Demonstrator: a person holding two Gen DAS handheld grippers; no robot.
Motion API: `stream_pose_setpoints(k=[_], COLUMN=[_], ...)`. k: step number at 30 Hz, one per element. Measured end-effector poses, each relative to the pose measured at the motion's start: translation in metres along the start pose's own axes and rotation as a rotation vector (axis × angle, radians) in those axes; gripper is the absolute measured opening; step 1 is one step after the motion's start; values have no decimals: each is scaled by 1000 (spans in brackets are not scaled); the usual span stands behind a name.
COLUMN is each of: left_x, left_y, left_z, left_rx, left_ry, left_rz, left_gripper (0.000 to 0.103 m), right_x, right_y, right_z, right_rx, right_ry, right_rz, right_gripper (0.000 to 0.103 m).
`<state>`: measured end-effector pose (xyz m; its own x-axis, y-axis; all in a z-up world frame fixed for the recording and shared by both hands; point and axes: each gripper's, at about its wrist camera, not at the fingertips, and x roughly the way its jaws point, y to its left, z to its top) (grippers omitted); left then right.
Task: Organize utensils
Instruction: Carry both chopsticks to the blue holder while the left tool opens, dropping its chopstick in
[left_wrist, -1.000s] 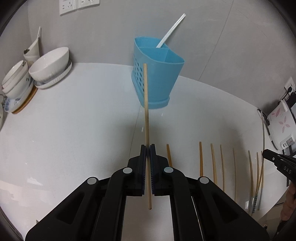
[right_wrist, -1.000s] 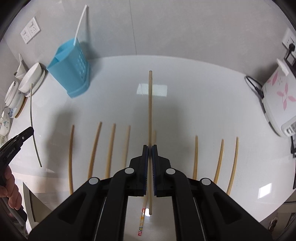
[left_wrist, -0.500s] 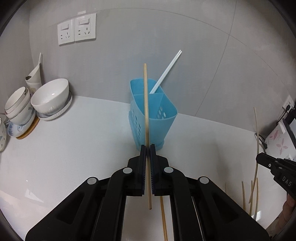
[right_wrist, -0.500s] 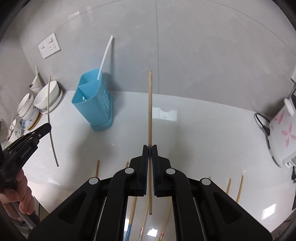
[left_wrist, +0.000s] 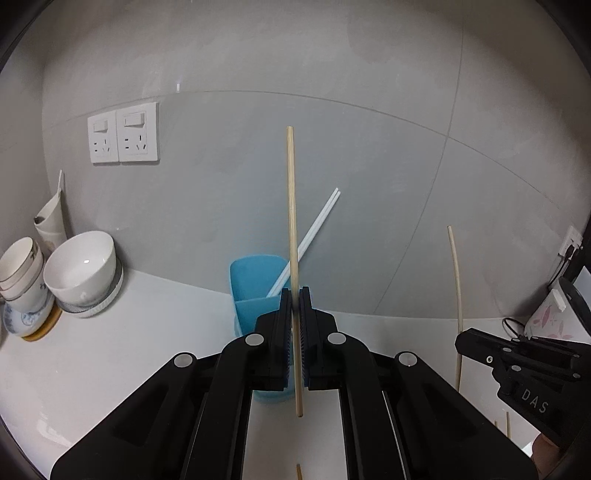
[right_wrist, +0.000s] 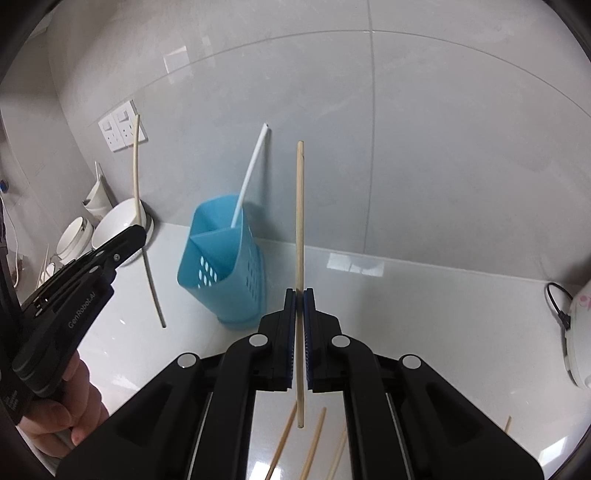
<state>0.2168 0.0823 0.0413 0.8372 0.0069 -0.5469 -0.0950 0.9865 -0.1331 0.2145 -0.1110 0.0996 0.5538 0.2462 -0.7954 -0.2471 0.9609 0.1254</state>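
Note:
My left gripper (left_wrist: 294, 295) is shut on a wooden chopstick (left_wrist: 292, 236) that stands upright in front of the blue utensil holder (left_wrist: 255, 280). White chopsticks (left_wrist: 314, 229) lean out of the holder. My right gripper (right_wrist: 299, 295) is shut on another wooden chopstick (right_wrist: 300, 236), also upright, to the right of the blue holder (right_wrist: 221, 266) and above the counter. In the right wrist view the left gripper (right_wrist: 138, 232) shows at the left with its chopstick (right_wrist: 137, 173). The right gripper (left_wrist: 460, 341) appears at the right of the left wrist view.
Several wooden chopsticks (right_wrist: 314, 443) lie on the white counter (right_wrist: 406, 295) below the right gripper. White bowls (left_wrist: 79, 271) are stacked at the left by the wall. Wall sockets (left_wrist: 123, 133) sit above them. A rice cooker (right_wrist: 580, 332) with its cord stands at the right.
Both grippers have risen and tipped up with their chopsticks, nearing the blue holder. The row of chopsticks on the counter has dropped almost out of view.

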Motion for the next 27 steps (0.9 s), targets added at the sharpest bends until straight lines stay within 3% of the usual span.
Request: stream_pose_setpoints(k=[8, 12, 27], left_x=[27, 44, 94], left_y=[4, 5, 7], left_z=[15, 16, -7], left_rx=[-7, 0, 43], left_ry=[-101, -111, -5], left_rz=[30, 41, 57], left_gripper=[3, 4, 5], right_x=[22, 30, 50], right_y=[1, -1, 3], right_z=[21, 25, 35], right_rx=[19, 20, -27], right_ry=[-31, -31, -26], right_rz=[41, 49, 41], right_gripper=[3, 3, 3])
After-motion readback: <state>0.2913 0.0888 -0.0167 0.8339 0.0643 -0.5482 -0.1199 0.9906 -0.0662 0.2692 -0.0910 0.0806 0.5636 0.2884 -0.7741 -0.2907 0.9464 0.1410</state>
